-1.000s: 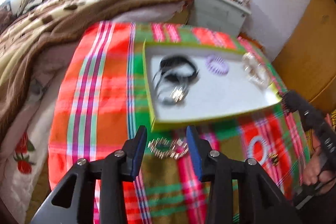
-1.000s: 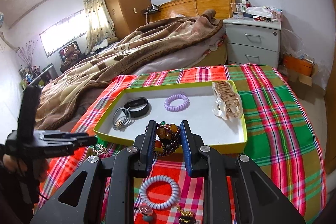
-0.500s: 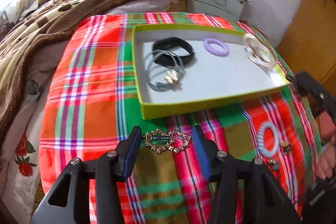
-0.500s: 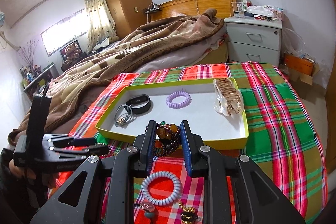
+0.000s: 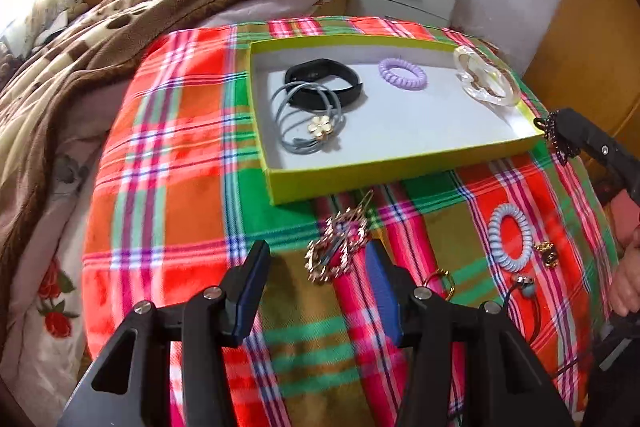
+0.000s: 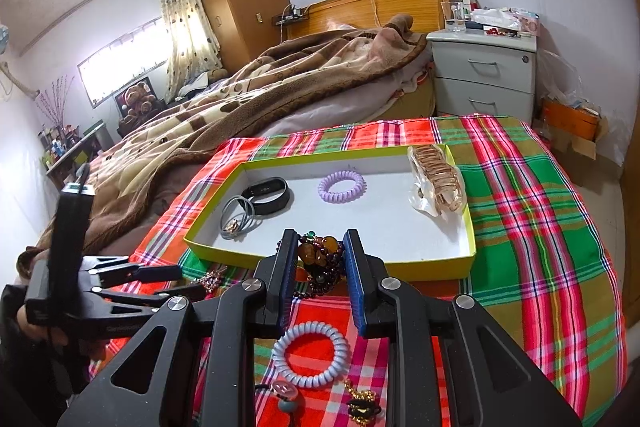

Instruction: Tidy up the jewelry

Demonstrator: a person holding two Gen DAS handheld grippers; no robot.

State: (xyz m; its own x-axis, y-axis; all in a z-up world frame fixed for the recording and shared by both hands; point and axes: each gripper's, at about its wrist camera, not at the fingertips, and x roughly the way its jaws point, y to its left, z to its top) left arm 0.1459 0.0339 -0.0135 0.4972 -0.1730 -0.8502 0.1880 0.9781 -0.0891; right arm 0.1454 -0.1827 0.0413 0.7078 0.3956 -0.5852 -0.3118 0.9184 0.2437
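A yellow-green tray (image 5: pixel 404 167) (image 6: pixel 328 261) with a white floor lies on the plaid cloth. It holds a black band (image 5: pixel 324 85), a grey hair tie with a gold flower (image 5: pixel 316 131), a purple coil tie (image 5: pixel 402 73) and a clear hair claw (image 5: pixel 486 83). My left gripper (image 5: pixel 318 261) is open just behind a gold ornate hair clip (image 5: pixel 338 253) lying on the cloth, near its right finger. My right gripper (image 6: pixel 320 259) is shut on a dark beaded bracelet with amber stones (image 6: pixel 320 259), held in front of the tray's near wall.
On the cloth near the front lie a pale blue coil tie (image 5: pixel 510 237) (image 6: pixel 310 355), a small gold-and-black clip (image 5: pixel 546 253), a gold ring (image 5: pixel 440 281) and a black tie with a bead (image 5: pixel 524 285). A bed with a brown blanket (image 5: pixel 120 39) and a grey nightstand (image 6: pixel 484 75) stand beyond.
The left gripper has moved closer to the gold clip, which now lies turned toward the right finger. The right gripper holds still with the bracelet.
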